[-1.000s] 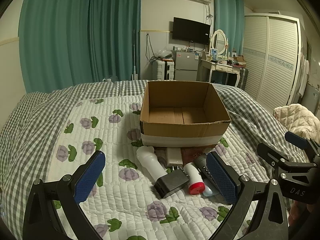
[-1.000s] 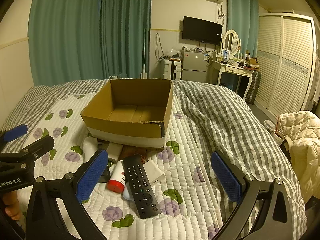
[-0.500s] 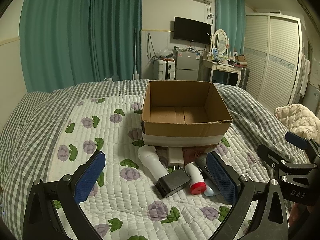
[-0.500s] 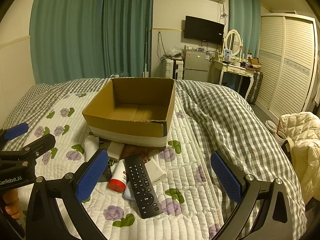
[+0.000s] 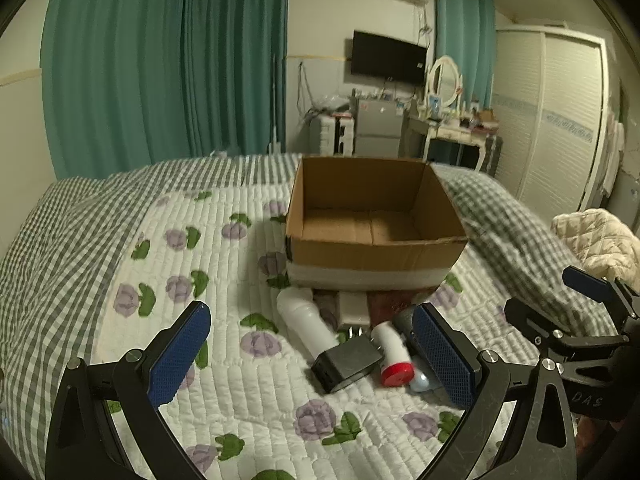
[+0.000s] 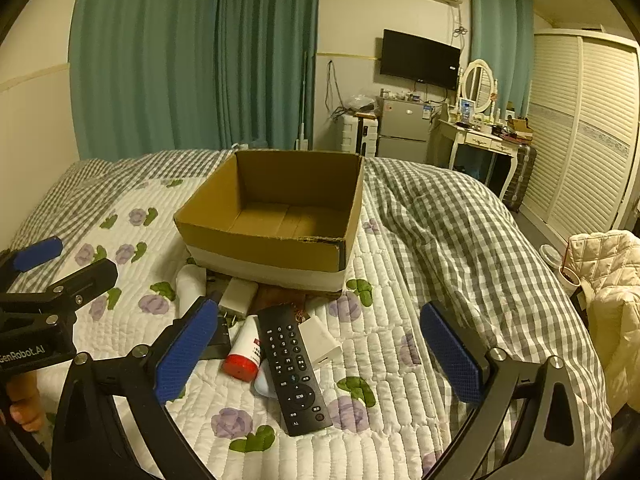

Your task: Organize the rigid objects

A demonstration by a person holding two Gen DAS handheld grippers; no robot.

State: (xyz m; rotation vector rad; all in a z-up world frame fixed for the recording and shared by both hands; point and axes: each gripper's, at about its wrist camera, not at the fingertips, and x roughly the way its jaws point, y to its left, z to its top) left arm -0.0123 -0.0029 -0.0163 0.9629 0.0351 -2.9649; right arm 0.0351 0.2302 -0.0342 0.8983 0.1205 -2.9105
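An open, empty cardboard box (image 5: 376,248) (image 6: 276,252) stands on the quilted bed. In front of it lies a heap: a black remote (image 6: 293,368), a white bottle with a red cap (image 5: 390,352) (image 6: 245,350), a black adapter (image 5: 346,364), a white cylinder (image 5: 306,322) (image 6: 191,286), a white plug (image 5: 353,311) (image 6: 237,295) and a small white box (image 6: 320,340). My left gripper (image 5: 312,360) is open above the heap's near side, holding nothing. My right gripper (image 6: 320,356) is open above the remote, holding nothing.
The bed has a white floral quilt (image 5: 224,392) and a grey checked cover (image 6: 460,240). A cream jacket (image 6: 604,280) lies at the right. Green curtains (image 5: 160,64), a TV (image 6: 420,58), a dressing table (image 6: 484,136) and a wardrobe (image 6: 588,128) stand behind.
Both grippers have moved slightly forward toward the heap and box. Jaws stay open; nothing on the bed has moved.
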